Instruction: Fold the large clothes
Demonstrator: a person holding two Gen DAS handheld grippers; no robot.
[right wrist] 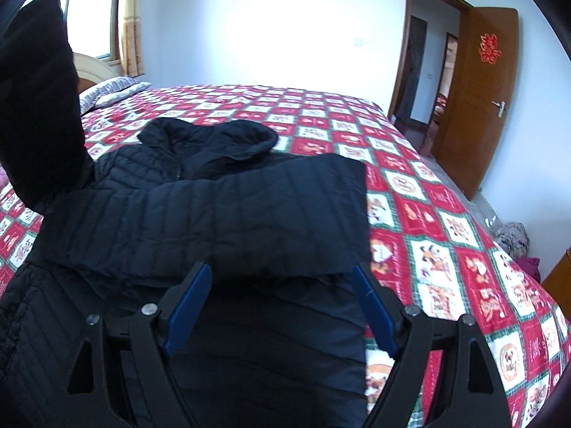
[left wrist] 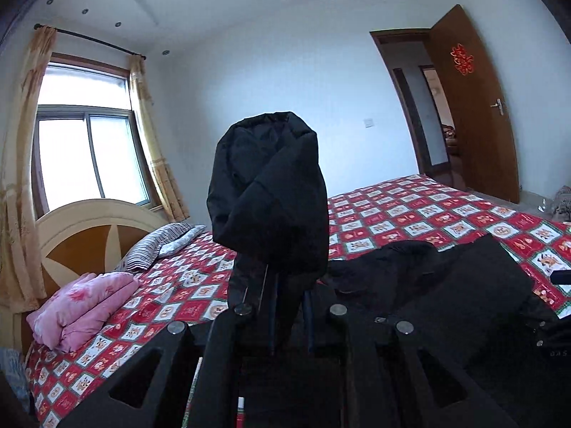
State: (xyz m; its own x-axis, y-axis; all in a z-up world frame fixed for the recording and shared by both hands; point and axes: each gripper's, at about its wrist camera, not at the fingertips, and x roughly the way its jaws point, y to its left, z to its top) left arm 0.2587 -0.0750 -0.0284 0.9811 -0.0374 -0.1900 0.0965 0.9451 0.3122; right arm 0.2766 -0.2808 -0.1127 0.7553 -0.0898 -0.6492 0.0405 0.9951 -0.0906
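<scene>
A black quilted puffer jacket (right wrist: 221, 221) lies on the bed, collar toward the far wall, with its right sleeve folded across the chest. My left gripper (left wrist: 291, 306) is shut on the jacket's left sleeve (left wrist: 267, 185) and holds it up above the bed; the raised sleeve also shows in the right wrist view (right wrist: 39, 100) at the far left. My right gripper (right wrist: 283, 285) is open and empty, its blue pads (right wrist: 189, 306) spread wide just above the folded sleeve's near edge.
The bed has a red patterned cover (right wrist: 428, 214). A folded pink blanket (left wrist: 82, 306) and striped pillows (left wrist: 160, 246) lie near the headboard (left wrist: 82, 232). An open wooden door (right wrist: 478, 96) stands at the right, a window (left wrist: 85, 149) at the left.
</scene>
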